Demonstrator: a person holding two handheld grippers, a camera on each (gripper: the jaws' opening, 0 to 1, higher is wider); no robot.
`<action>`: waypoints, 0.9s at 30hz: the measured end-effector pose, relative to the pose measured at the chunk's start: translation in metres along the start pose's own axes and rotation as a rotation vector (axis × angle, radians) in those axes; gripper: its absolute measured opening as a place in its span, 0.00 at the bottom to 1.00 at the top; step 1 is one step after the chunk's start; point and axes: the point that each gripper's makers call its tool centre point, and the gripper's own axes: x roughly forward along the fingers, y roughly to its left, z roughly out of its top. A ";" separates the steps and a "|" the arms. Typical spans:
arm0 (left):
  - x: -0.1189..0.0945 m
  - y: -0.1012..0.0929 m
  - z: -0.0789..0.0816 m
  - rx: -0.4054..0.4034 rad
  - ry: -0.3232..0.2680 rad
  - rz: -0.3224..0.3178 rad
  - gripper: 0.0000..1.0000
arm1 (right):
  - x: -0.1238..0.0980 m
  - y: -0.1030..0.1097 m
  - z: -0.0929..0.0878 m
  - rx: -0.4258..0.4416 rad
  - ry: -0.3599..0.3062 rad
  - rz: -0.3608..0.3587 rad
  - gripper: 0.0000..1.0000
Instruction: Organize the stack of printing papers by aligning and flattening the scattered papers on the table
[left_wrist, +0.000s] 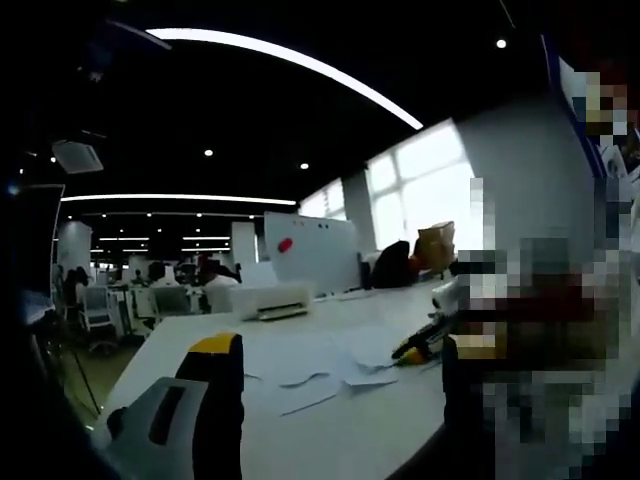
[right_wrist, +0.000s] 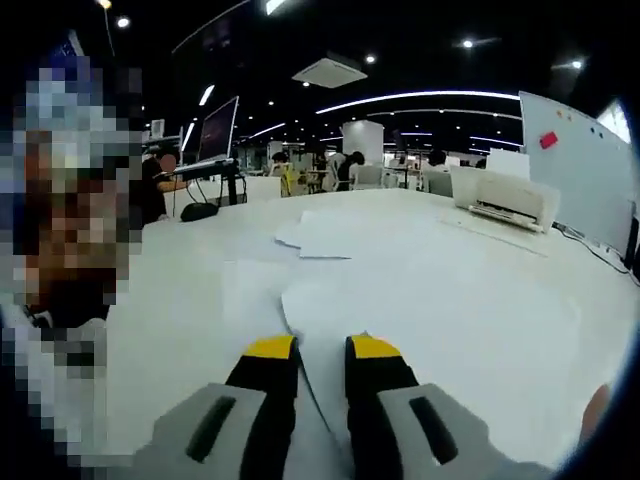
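A: Papers (right_wrist: 330, 235) lie loose on the table (right_wrist: 200, 250), not stacked. Landmark is the printer (right_wrist: 505, 200).

B: Where from it?

A: In the right gripper view, one small overlapping group sits left of the printer, well apart from it. More sheets (right_wrist: 400, 310) lie nearer, touching the right gripper (right_wrist: 322, 350). In the left gripper view, papers (left_wrist: 320, 370) lie nearer than the printer (left_wrist: 270, 300) and to its right, edges askew.

B: Tools?

A: Left gripper: one yellow-tipped jaw shows near the bottom left, the other sits under the mosaic. Cannot tell its opening or any hold. Right gripper: jaws a narrow gap apart, low over the near sheet. A sheet edge runs into the gap, but I cannot tell if it is pinched.

B: Risks?

A: Probably three. Pushing a single sheet with the tips could buckle or crease it, since thin paper slides unevenly. Dragging the near sheets toward the far group could skew them more if only one corner is caught. A black-and-yellow thing (left_wrist: 420, 345), maybe the right gripper, rests on the papers in the left gripper view. Left could bump it.
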 end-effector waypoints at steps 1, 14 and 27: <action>0.000 0.000 0.000 0.000 0.002 0.000 0.84 | -0.002 0.001 -0.001 0.004 0.003 -0.003 0.04; -0.002 0.001 0.002 0.005 -0.002 0.006 0.83 | -0.001 -0.019 0.001 0.027 0.087 -0.060 0.00; 0.001 -0.004 0.002 -0.002 -0.015 -0.007 0.83 | -0.037 0.025 0.068 -0.033 -0.060 0.006 0.00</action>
